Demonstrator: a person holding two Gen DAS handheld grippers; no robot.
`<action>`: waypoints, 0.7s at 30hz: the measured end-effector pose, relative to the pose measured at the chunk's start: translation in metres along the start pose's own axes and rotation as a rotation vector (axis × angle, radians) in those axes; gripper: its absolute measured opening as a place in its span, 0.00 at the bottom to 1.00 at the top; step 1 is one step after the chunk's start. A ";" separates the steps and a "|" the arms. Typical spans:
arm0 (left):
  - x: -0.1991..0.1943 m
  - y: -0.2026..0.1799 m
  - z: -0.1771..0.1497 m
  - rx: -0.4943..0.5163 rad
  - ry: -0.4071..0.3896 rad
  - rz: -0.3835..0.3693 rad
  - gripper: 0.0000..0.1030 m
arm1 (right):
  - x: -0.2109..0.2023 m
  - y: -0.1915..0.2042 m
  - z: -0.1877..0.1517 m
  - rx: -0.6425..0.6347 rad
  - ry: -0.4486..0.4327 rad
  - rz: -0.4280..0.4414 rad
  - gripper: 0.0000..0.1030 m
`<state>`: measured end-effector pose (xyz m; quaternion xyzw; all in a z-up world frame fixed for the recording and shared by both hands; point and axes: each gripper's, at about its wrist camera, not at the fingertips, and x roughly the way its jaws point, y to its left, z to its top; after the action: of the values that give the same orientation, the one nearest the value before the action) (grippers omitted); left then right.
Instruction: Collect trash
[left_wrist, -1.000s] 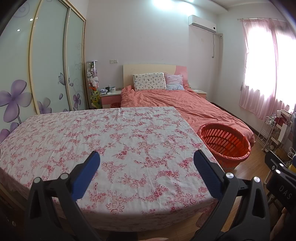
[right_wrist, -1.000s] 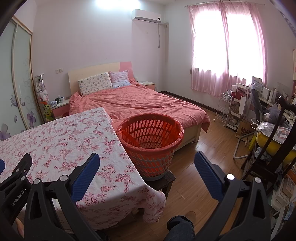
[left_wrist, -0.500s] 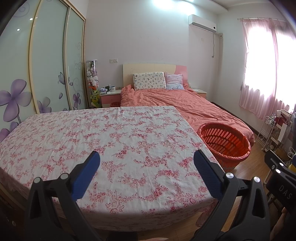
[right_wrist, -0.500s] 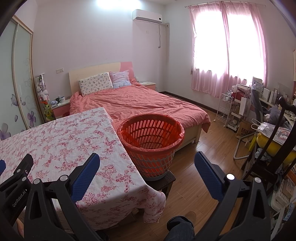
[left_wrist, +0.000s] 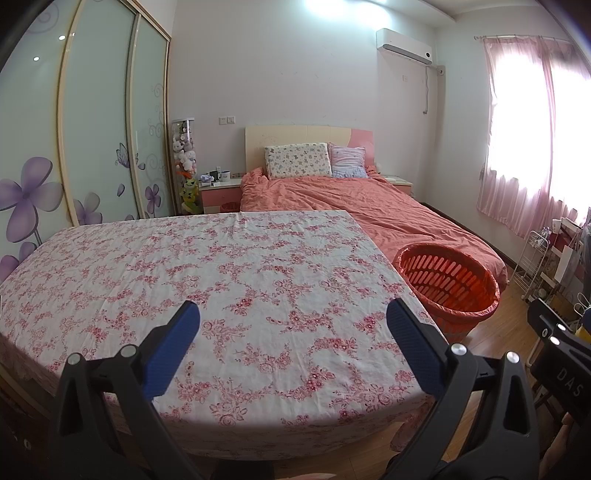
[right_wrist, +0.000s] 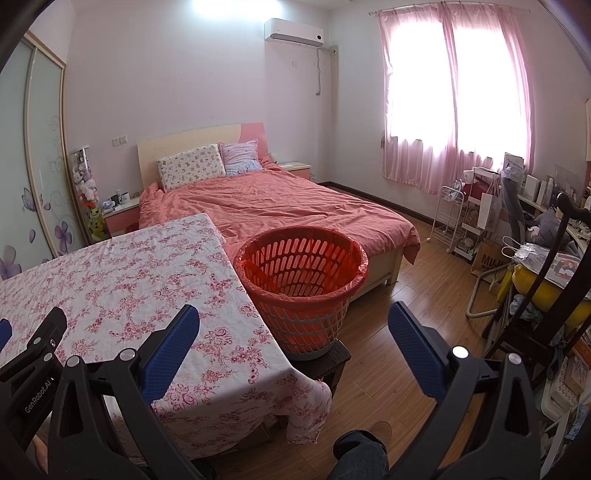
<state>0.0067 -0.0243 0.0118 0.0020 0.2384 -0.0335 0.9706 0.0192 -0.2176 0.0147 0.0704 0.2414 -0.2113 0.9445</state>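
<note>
Slotted orange plastic basket (right_wrist: 301, 284), creased floral cotton tablecloth (left_wrist: 229, 280), glossy wood-plank floor (right_wrist: 406, 332).

L cam over table (left_wrist: 258, 266), faces bed (left_wrist: 369, 206); R cam further right; both share basket (right_wrist: 301, 280).
</note>
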 end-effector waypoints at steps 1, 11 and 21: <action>0.000 0.000 0.000 0.000 0.000 0.000 0.96 | 0.000 0.000 0.001 0.000 0.000 -0.001 0.98; 0.001 -0.001 -0.002 0.002 0.002 -0.002 0.96 | 0.000 0.000 0.000 0.000 0.000 0.000 0.98; 0.001 -0.001 -0.003 0.005 0.004 -0.001 0.96 | 0.000 0.000 0.000 0.000 0.002 0.001 0.98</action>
<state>0.0066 -0.0258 0.0088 0.0043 0.2404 -0.0344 0.9700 0.0195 -0.2173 0.0149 0.0707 0.2422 -0.2108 0.9444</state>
